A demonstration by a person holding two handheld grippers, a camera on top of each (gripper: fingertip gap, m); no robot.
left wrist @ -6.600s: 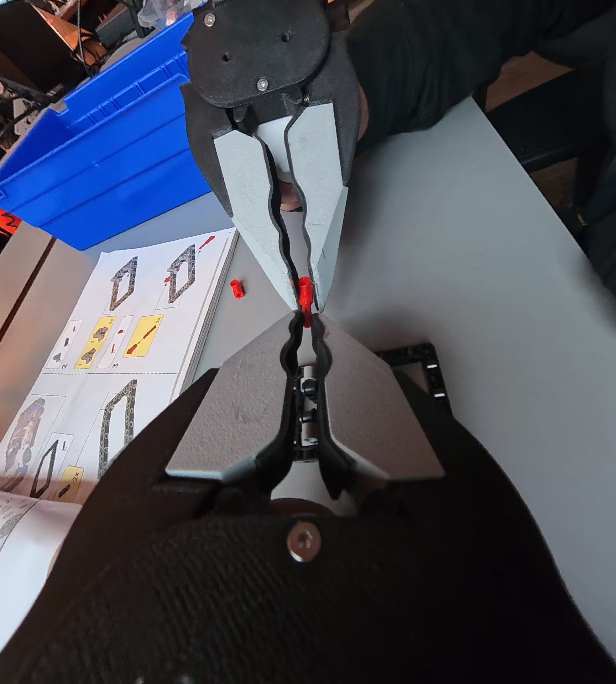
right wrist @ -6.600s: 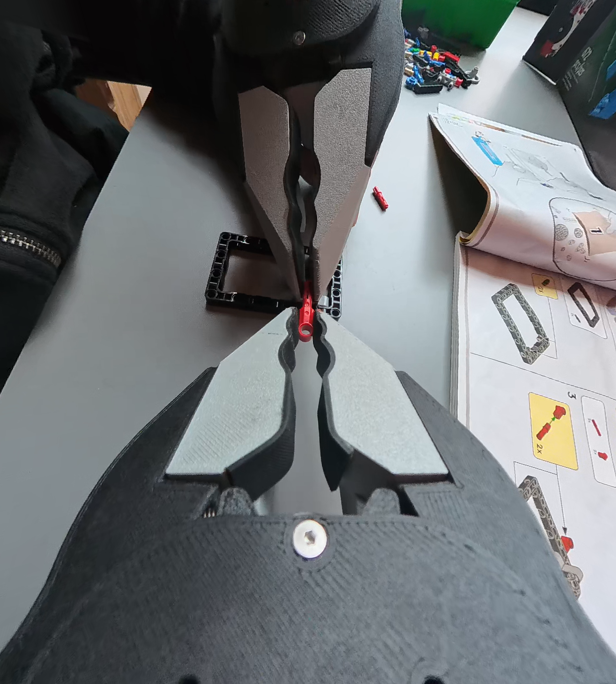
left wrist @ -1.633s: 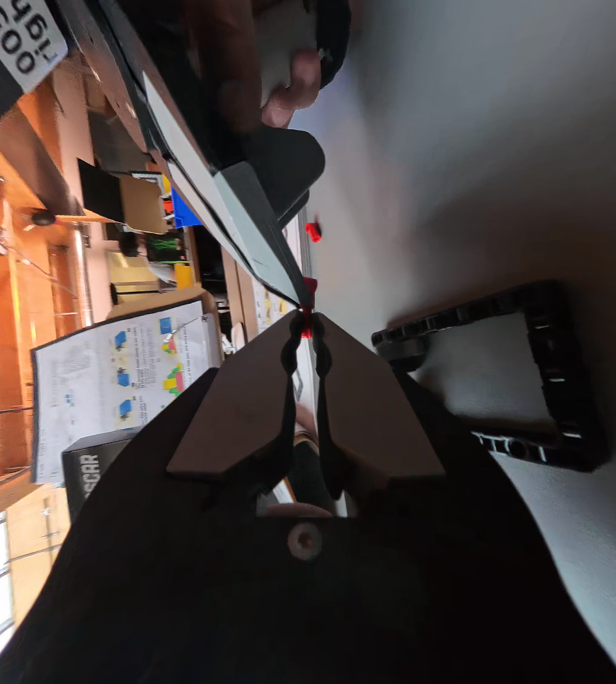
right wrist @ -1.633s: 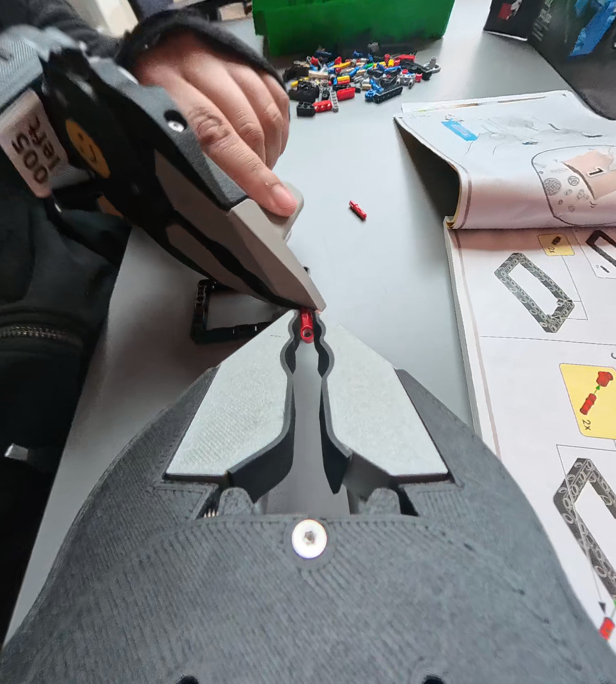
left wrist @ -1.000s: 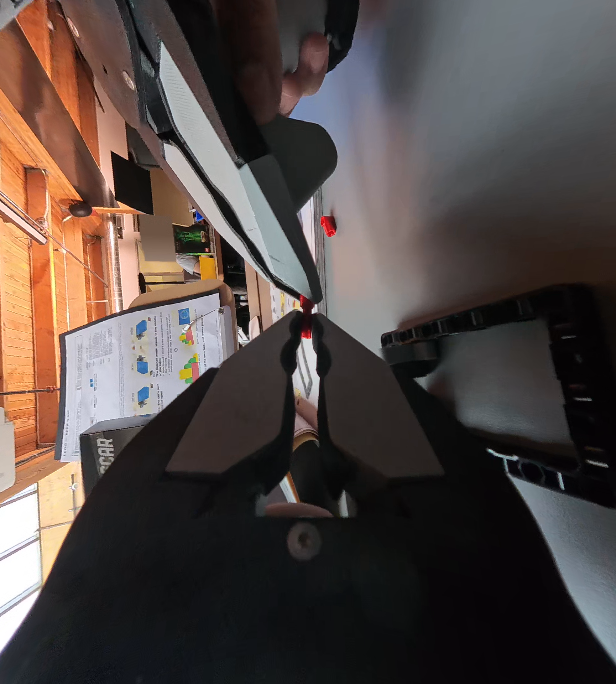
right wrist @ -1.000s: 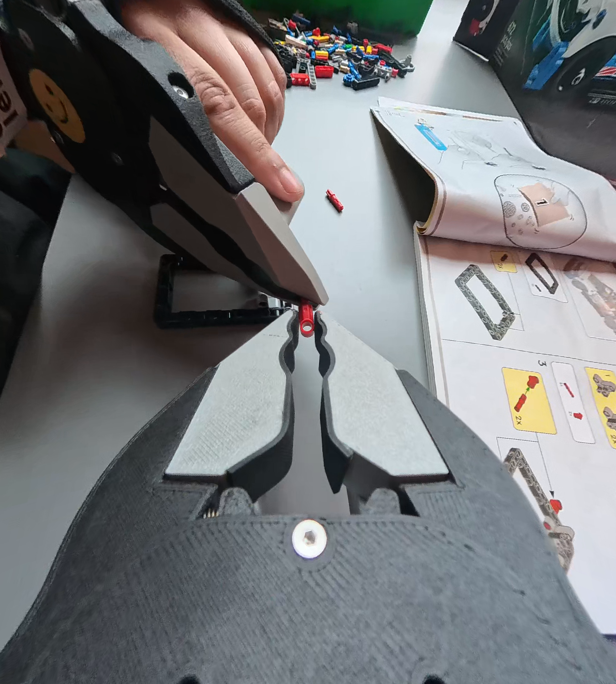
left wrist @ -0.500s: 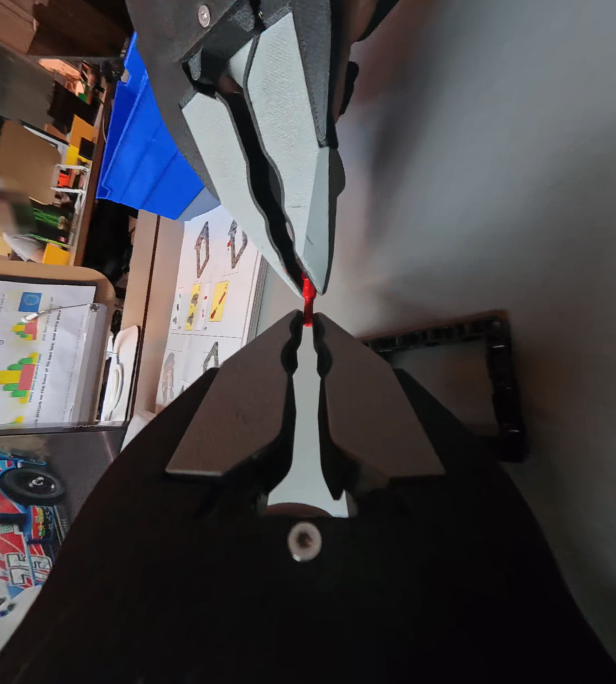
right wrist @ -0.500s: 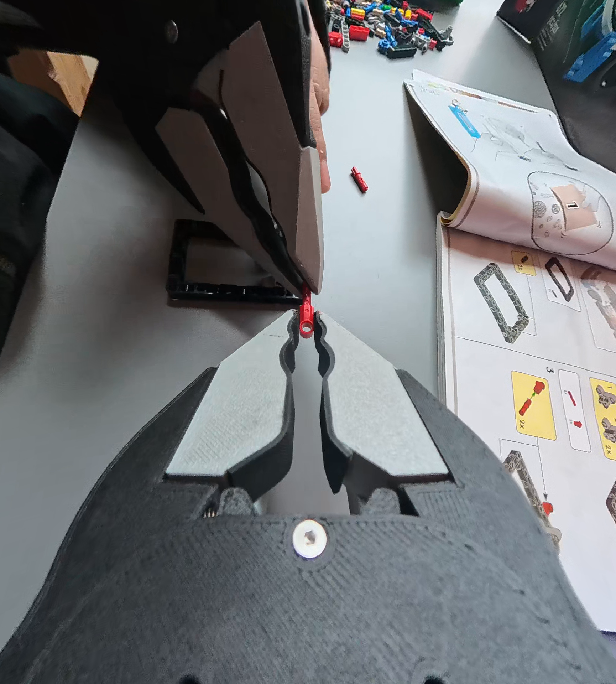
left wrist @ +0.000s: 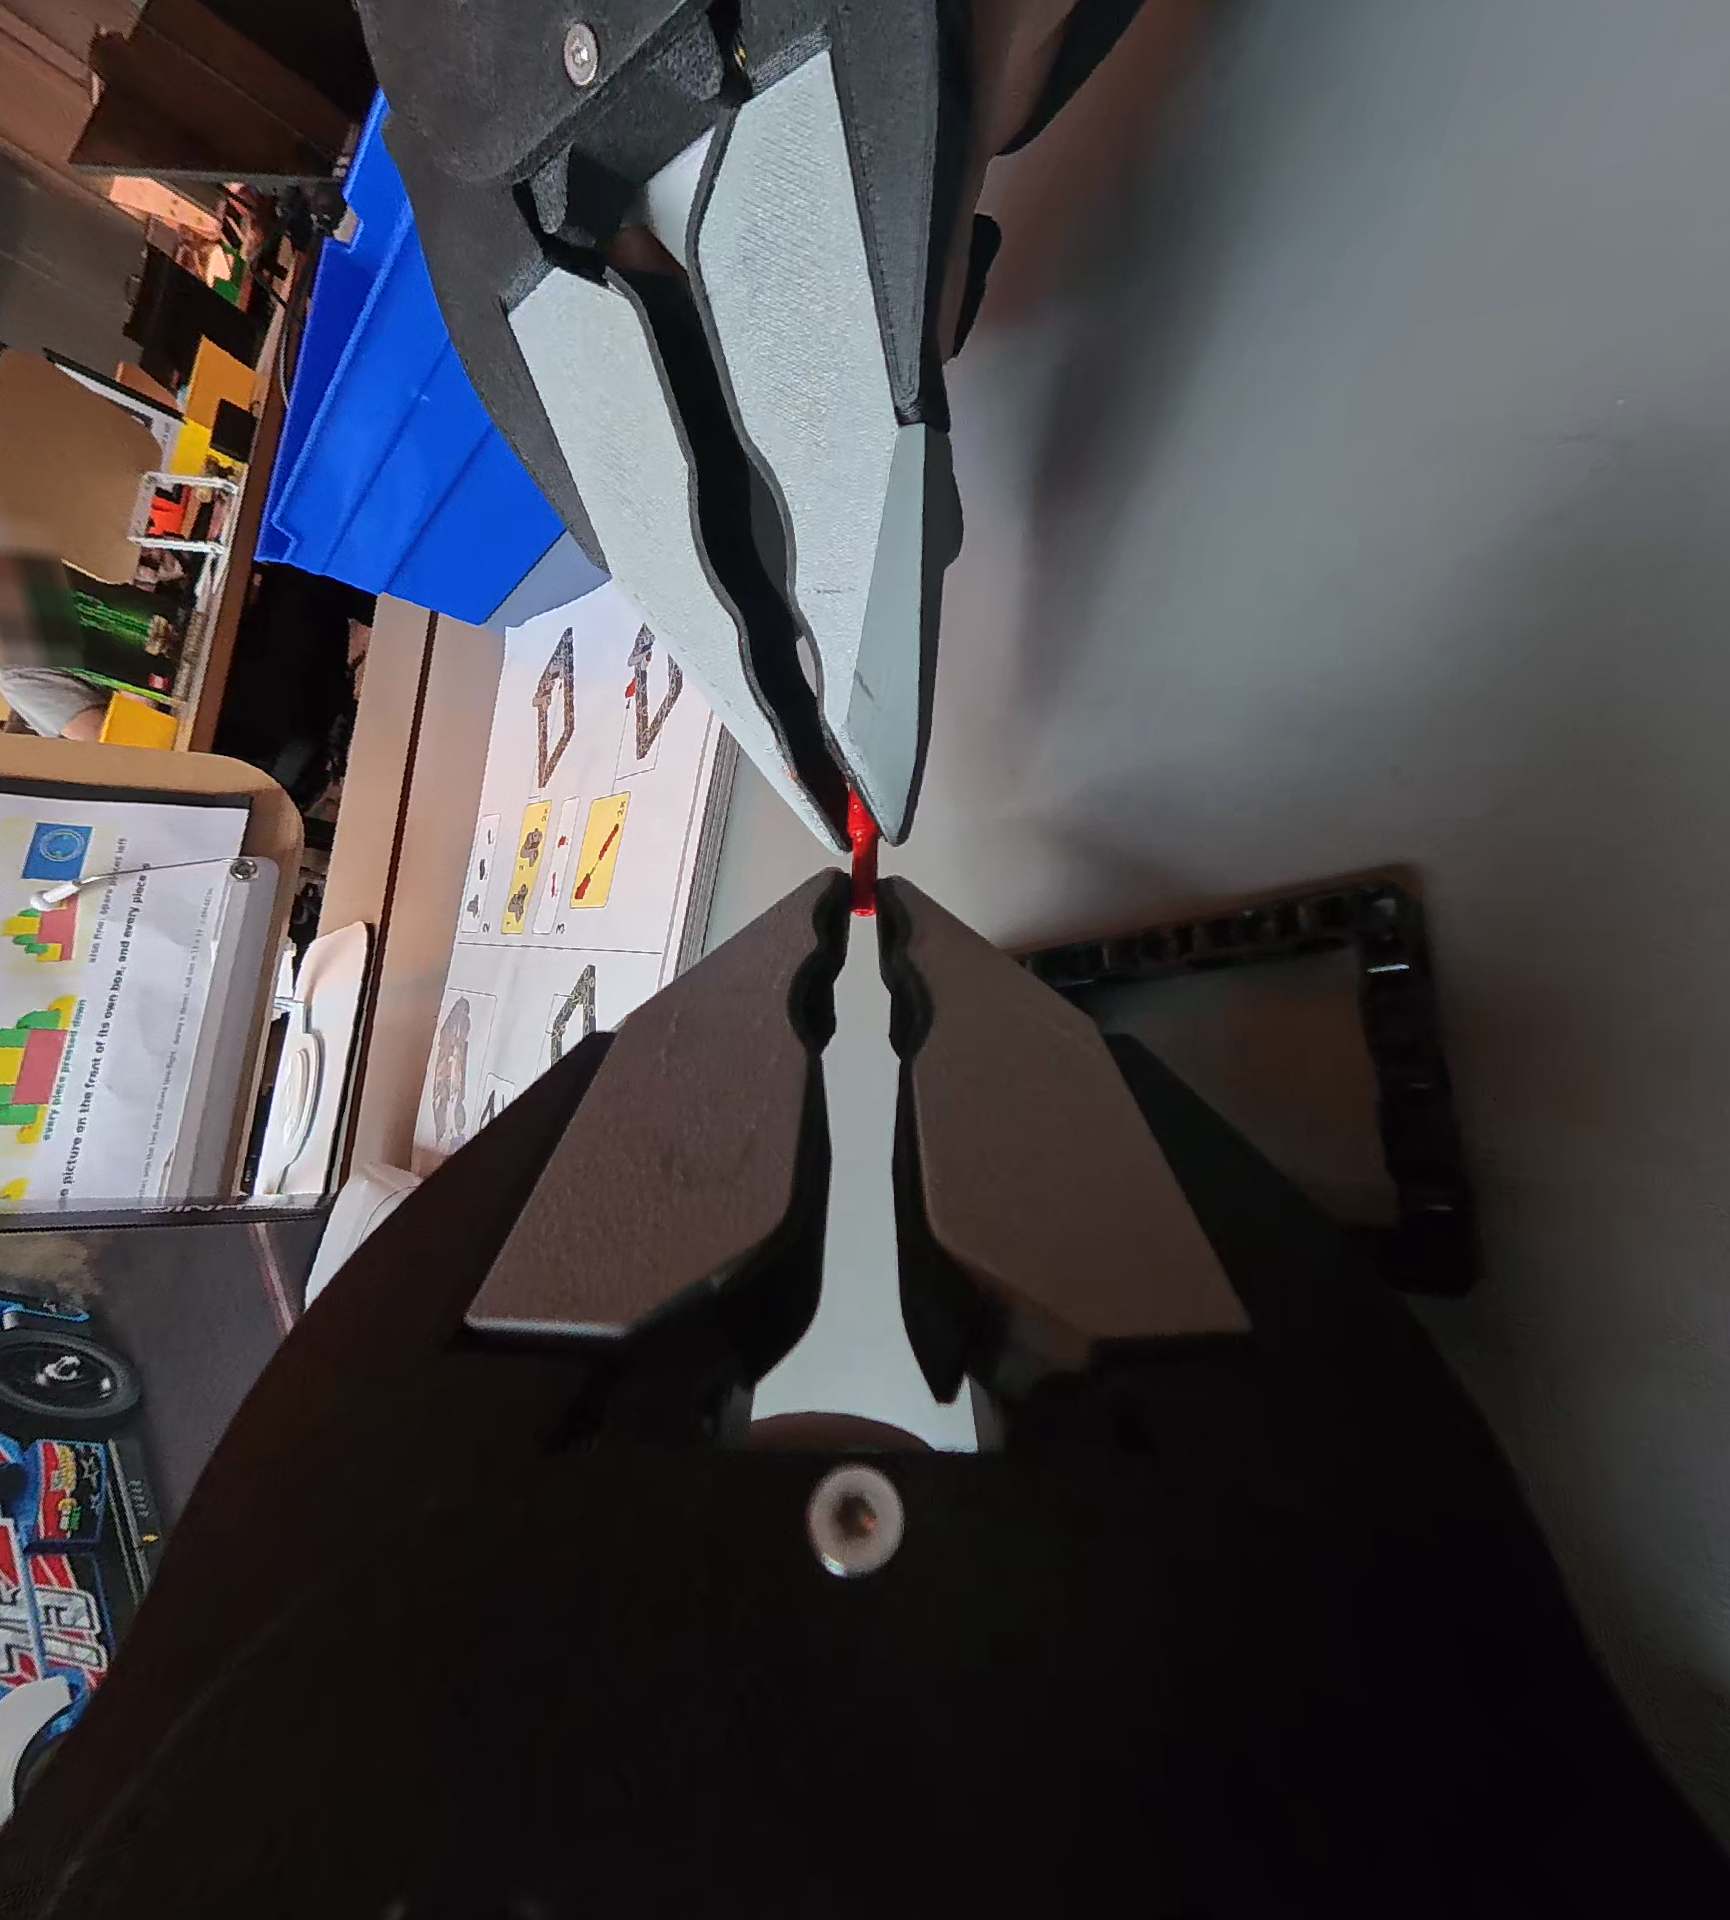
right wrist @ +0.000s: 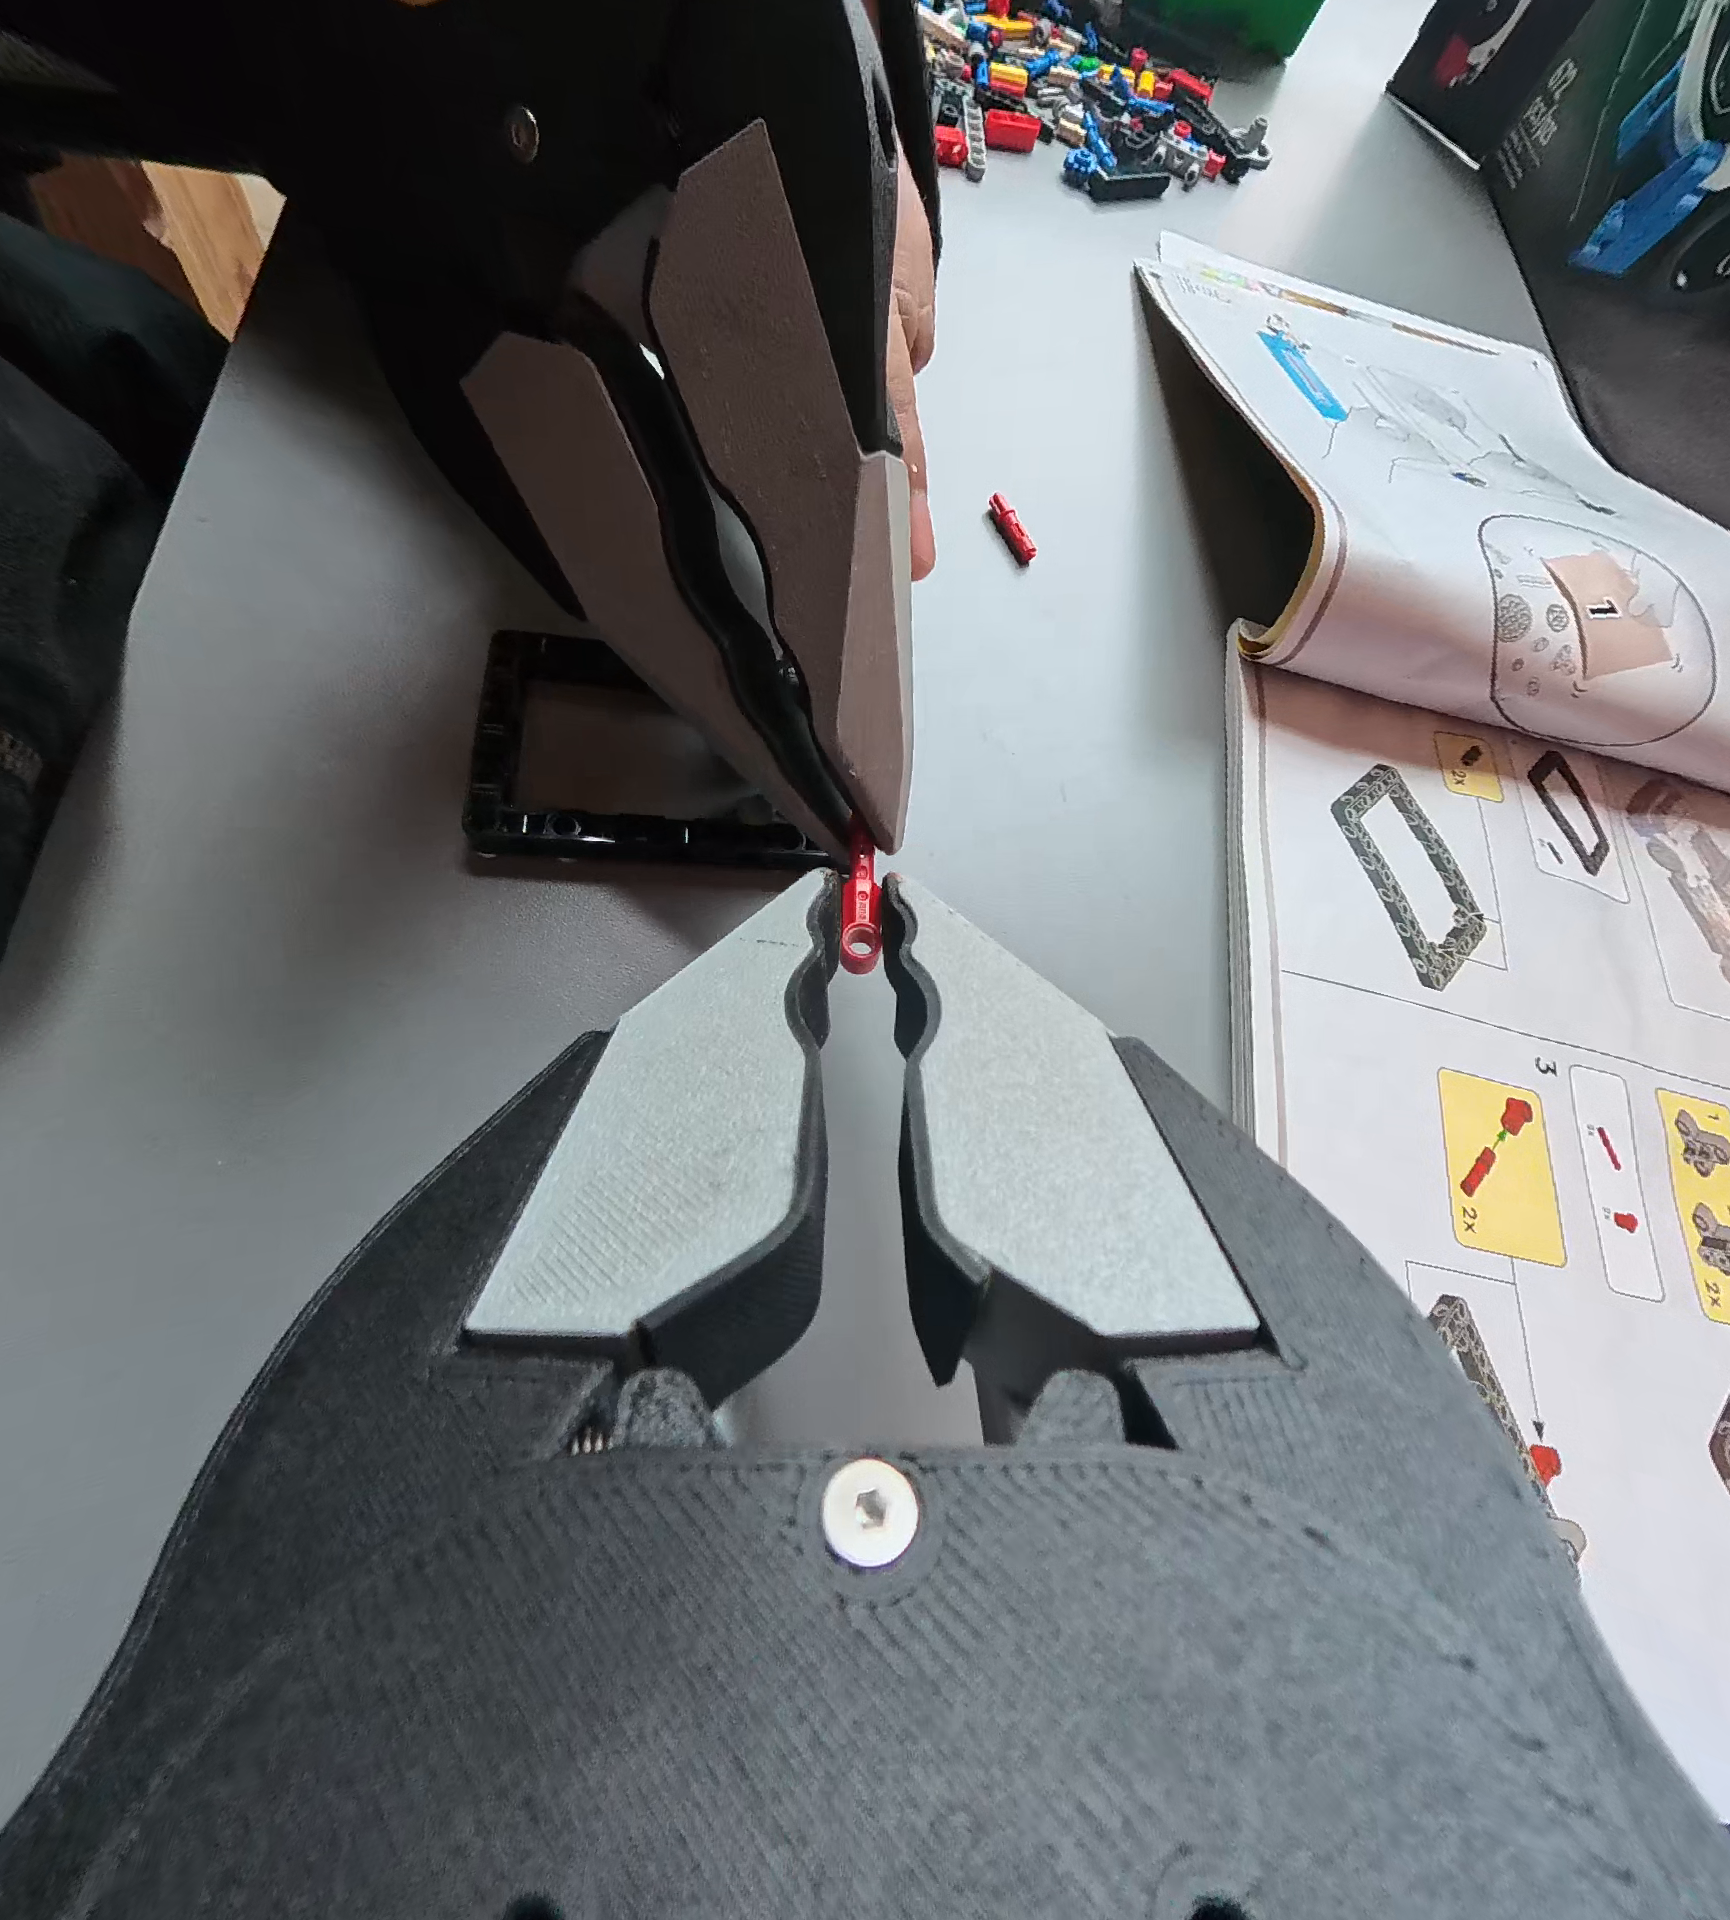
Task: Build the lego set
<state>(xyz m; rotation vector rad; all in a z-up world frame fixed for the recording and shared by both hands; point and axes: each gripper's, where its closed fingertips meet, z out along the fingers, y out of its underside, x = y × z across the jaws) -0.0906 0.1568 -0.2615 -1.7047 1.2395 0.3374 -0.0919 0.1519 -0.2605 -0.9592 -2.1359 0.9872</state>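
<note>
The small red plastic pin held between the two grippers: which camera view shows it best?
The right wrist view: there the small red plastic pin shows its length and round end, lit, pinched by the right gripper. In the left wrist view only a short red stub shows between the left gripper and the right gripper's tips.

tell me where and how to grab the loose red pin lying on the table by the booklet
Take the loose red pin across the middle of its shaft, coming straight down from above. It lies flat on the grey table, with bare surface on both long sides, so fingers can straddle it crosswise. Its ends are too small to pinch.
</note>
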